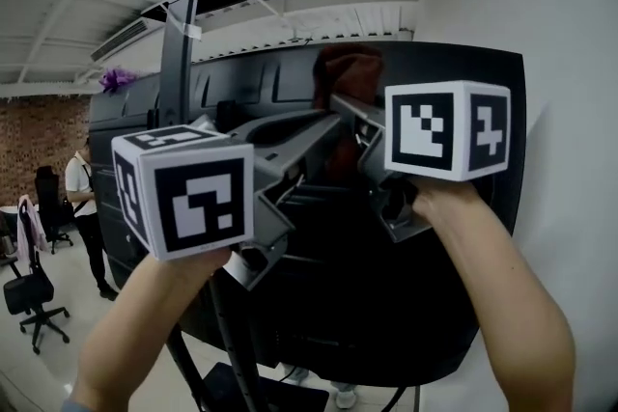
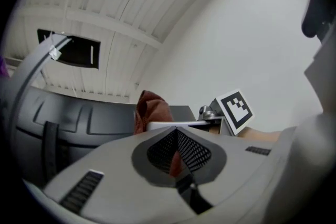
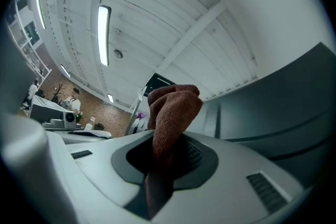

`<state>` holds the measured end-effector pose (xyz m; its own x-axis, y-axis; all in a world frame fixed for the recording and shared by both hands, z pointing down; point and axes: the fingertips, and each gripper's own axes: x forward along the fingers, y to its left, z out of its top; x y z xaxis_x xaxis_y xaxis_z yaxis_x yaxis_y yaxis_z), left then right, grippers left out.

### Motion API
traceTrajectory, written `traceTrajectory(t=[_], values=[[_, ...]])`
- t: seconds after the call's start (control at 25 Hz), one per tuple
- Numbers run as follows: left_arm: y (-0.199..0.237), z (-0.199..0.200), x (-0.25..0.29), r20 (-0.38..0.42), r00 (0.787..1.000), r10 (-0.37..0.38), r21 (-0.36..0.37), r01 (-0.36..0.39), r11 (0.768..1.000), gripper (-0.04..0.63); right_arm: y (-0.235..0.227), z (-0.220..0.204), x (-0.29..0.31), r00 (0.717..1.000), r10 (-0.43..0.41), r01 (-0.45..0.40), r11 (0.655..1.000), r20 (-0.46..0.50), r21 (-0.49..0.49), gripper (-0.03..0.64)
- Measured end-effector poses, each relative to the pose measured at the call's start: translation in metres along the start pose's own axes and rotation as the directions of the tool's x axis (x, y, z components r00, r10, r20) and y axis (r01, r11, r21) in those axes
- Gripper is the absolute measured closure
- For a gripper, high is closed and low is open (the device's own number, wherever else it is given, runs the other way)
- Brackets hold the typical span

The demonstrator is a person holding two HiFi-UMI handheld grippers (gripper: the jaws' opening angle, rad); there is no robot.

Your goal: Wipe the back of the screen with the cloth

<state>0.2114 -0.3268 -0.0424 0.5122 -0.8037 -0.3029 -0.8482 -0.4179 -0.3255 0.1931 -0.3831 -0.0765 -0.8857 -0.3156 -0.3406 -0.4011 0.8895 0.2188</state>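
- Bright, even indoor light in every view; long white fluorescent ceiling tube (image 3: 104,34) glowing overhead in the right gripper view, slightly blown out.
- Large black plastic screen back (image 1: 319,285) very dark in the head view, lower half nearly lost to shadow; soft sheen only along its ribbed upper edge.
- Heavy fisheye bending everywhere: white slatted ceiling (image 2: 126,2) curved, black vignette in the corners of both gripper views.
- Nearest foreground soft and out of focus in the gripper views; rust-brown terry cloth (image 3: 173,113) sharp enough to show its weave.
- Distant red-brick wall (image 1: 39,130) dim and hazy, perhaps from compression.
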Motion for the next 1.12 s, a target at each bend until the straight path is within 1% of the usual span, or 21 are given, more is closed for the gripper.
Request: traceTrajectory(t=[0.12, 0.24, 0.4, 0.56, 0.68, 0.8, 0.96, 1.12], values=[[0.025, 0.005, -0.03, -0.001, 0.999, 0.04, 0.007, -0.04, 0.999, 0.583, 0.031, -0.017, 0.039, 0.996, 0.055, -0.054, 0.999, -0.069, 0.005, 0.546], [0.043, 0.002, -0.055, -0.001, 0.999, 0.047, -0.02, -0.047, 0.999, 0.583, 0.054, -0.037, 0.073, 0.986, 0.074, -0.078, 0.997, -0.151, -0.021, 0.546], [0.056, -0.004, -0.076, 0.015, 1.0, 0.026, -0.063, -0.025, 0.998, 0.583, 0.062, -0.057, 0.102, 0.971, 0.047, -0.065, 0.995, -0.234, -0.07, 0.546], [0.06, -0.007, -0.082, 0.021, 1.0, 0.008, -0.064, -0.007, 0.998, 0.583, 0.051, -0.071, 0.114, 0.957, -0.009, -0.026, 0.993, -0.291, -0.116, 0.546], [0.057, -0.009, -0.078, 0.024, 1.0, -0.006, -0.053, 0.008, 0.999, 0.583, 0.044, -0.072, 0.113, 0.951, -0.032, -0.013, 0.99, -0.309, -0.143, 0.546], [0.051, -0.012, -0.068, 0.03, 0.999, -0.025, -0.053, 0.027, 0.998, 0.583, 0.031, -0.069, 0.1, 0.948, -0.06, 0.009, 0.987, -0.312, -0.163, 0.546], [0.029, -0.022, -0.044, 0.027, 0.996, -0.08, -0.069, 0.081, 0.994, 0.583, 0.008, -0.062, 0.069, 0.952, -0.099, 0.05, 0.984, -0.288, -0.171, 0.546], [0.001, -0.03, -0.018, 0.022, 0.992, -0.125, -0.084, 0.127, 0.988, 0.583, -0.016, -0.054, 0.033, 0.956, -0.127, 0.088, 0.984, -0.263, -0.154, 0.546]])
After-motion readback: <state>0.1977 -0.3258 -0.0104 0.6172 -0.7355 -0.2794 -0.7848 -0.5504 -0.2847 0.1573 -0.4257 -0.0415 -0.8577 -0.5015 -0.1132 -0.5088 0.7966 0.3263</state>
